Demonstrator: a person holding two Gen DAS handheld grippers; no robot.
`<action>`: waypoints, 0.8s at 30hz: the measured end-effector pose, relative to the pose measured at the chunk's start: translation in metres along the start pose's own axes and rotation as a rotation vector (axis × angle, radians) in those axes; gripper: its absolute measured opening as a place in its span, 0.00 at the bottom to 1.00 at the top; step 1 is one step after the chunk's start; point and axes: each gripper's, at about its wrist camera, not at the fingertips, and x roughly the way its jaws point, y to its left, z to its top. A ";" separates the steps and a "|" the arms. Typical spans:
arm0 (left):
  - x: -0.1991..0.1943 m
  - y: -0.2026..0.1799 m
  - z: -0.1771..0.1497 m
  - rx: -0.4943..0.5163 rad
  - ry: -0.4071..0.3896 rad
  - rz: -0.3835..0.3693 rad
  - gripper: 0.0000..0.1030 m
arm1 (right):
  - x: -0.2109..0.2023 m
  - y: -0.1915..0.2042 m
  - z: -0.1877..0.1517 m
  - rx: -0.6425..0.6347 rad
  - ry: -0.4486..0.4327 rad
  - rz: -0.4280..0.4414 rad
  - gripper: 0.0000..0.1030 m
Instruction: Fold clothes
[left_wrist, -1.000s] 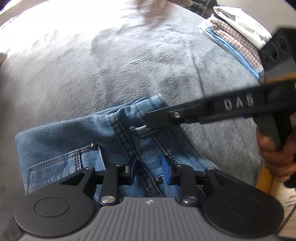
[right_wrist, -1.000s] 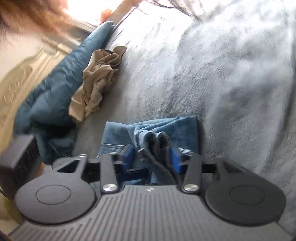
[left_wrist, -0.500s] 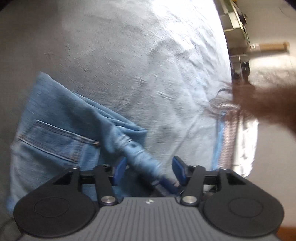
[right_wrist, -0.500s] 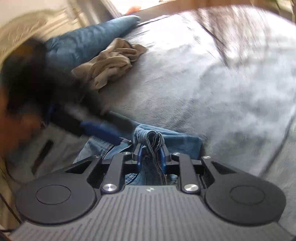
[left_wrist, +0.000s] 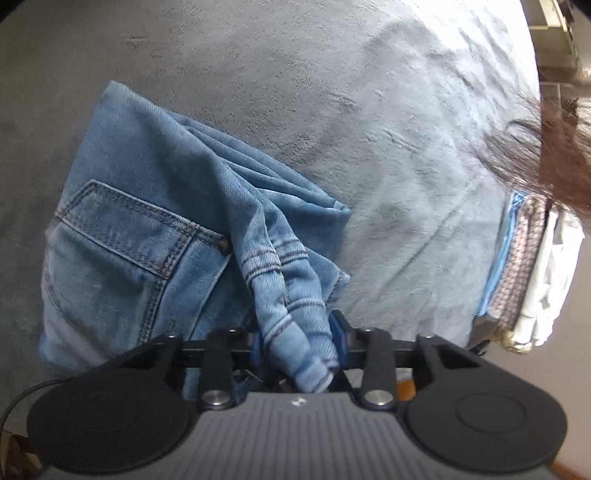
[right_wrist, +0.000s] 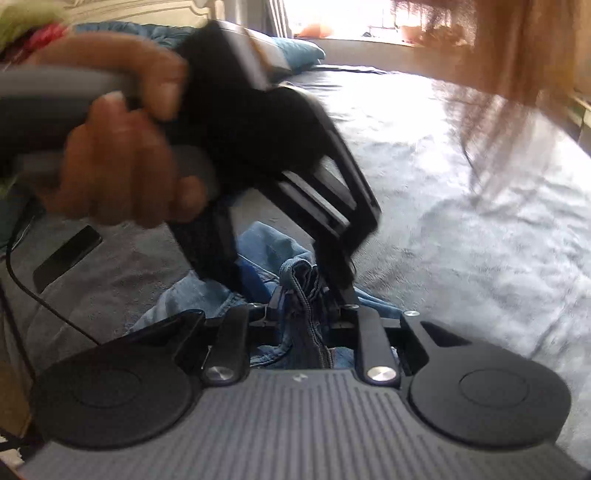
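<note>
Left wrist view showed my left gripper closing on a thick seam of the jeans, soft but heavy, while my right gripper pinched another fold.

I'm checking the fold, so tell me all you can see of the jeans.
The jeans are light blue denim, folded, with a stitched back pocket and rivet facing up. They lie on the grey bedspread. The left hand-held gripper is closing on one bunched seam; the right hand-held gripper pinches another bunched edge.
</note>
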 end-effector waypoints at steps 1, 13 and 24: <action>0.000 -0.002 -0.001 0.012 0.002 0.010 0.30 | -0.001 0.002 0.000 0.001 0.001 -0.003 0.16; -0.061 0.013 -0.015 0.095 0.021 0.035 0.22 | -0.040 -0.090 -0.050 0.653 0.028 0.083 0.42; -0.096 0.044 -0.036 0.084 -0.021 0.031 0.22 | 0.036 -0.122 -0.071 0.823 0.116 0.176 0.33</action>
